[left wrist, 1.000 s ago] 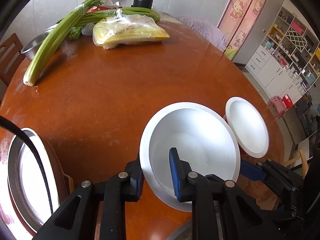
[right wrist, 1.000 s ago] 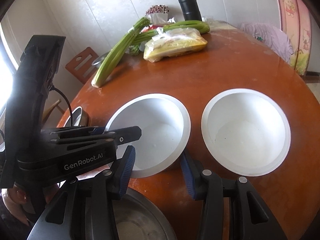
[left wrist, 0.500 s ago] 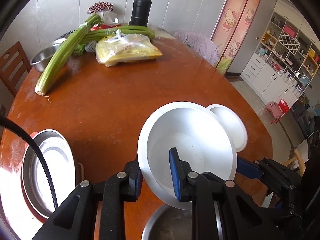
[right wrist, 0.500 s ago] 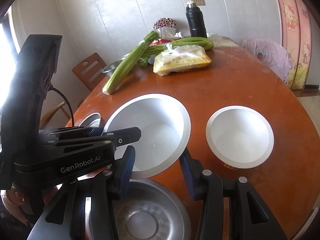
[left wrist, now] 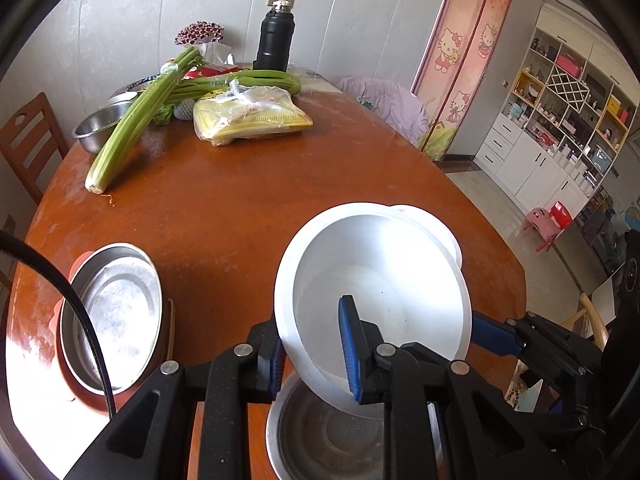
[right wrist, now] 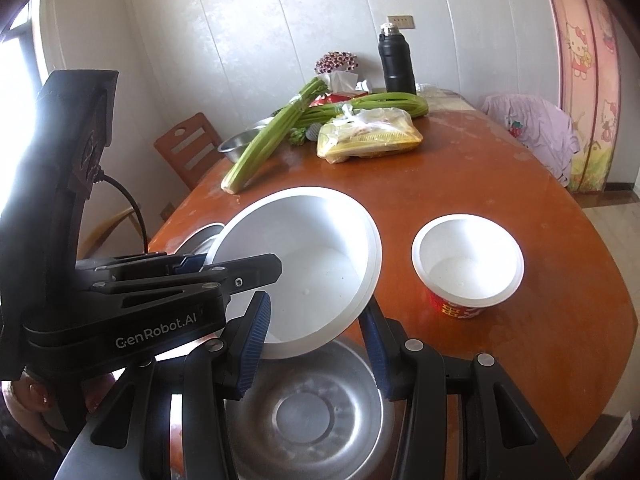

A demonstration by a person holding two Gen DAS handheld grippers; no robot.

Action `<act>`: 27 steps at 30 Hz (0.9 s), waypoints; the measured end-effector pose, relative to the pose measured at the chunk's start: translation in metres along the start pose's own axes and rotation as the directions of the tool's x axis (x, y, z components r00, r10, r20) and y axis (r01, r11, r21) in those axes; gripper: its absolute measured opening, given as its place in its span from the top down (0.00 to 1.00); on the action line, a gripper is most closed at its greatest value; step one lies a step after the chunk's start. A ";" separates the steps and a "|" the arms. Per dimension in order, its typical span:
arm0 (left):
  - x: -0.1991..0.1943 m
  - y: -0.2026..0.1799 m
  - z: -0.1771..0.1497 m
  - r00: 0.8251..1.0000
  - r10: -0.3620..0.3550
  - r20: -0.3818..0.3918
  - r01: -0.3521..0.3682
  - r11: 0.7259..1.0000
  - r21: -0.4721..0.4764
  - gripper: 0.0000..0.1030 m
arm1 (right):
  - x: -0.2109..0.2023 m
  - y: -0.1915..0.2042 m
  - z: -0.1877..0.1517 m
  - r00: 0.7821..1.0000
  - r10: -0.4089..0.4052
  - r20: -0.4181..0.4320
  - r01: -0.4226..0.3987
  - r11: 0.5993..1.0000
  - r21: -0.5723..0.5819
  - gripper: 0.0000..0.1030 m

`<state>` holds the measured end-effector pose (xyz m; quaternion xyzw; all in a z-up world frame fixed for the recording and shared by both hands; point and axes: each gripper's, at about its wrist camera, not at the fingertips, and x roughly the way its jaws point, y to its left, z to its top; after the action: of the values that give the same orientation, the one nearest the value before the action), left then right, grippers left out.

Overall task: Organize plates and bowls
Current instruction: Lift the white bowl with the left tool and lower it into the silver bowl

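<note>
My left gripper (left wrist: 312, 354) is shut on the near rim of a large white bowl (left wrist: 372, 280), one finger inside and one outside, and holds it tilted above a steel bowl (left wrist: 320, 436) at the table's near edge. The same white bowl (right wrist: 304, 268) and steel bowl (right wrist: 304, 412) show in the right wrist view. My right gripper (right wrist: 316, 346) is open and empty, its fingers on either side of the white bowl's near rim. A smaller white bowl with a red base (right wrist: 468, 264) stands on the table to the right.
A steel plate on a red plate (left wrist: 112, 312) lies at the near left. At the far side of the round wooden table (left wrist: 240, 208) lie celery (left wrist: 136, 120), a bagged yellow packet (left wrist: 252, 118), a steel bowl (left wrist: 98, 126) and a black flask (left wrist: 274, 42). Chairs stand around.
Both grippers have risen and drawn back toward the near edge with the white bowl. The steel bowl below has come into view, and the small bowl now looks farther off.
</note>
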<state>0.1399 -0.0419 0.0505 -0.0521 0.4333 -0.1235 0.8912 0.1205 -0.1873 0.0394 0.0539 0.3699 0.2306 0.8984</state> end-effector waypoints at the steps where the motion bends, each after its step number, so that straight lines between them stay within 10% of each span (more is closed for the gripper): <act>1: -0.003 -0.001 -0.001 1.000 0.002 0.003 -0.002 1.000 0.003 0.77 | -0.002 0.001 -0.001 1.000 0.004 0.000 -0.004 1.000 -0.001 0.53; 27: -0.012 -0.017 -0.059 0.999 -0.013 -0.053 0.012 1.000 -0.025 0.77 | -0.032 0.002 -0.050 0.996 0.057 -0.067 -0.060 0.998 -0.035 0.53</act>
<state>0.0829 -0.0545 0.0267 -0.0623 0.4579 -0.1251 0.8780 0.0652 -0.2036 0.0243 0.0405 0.3935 0.2653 0.8793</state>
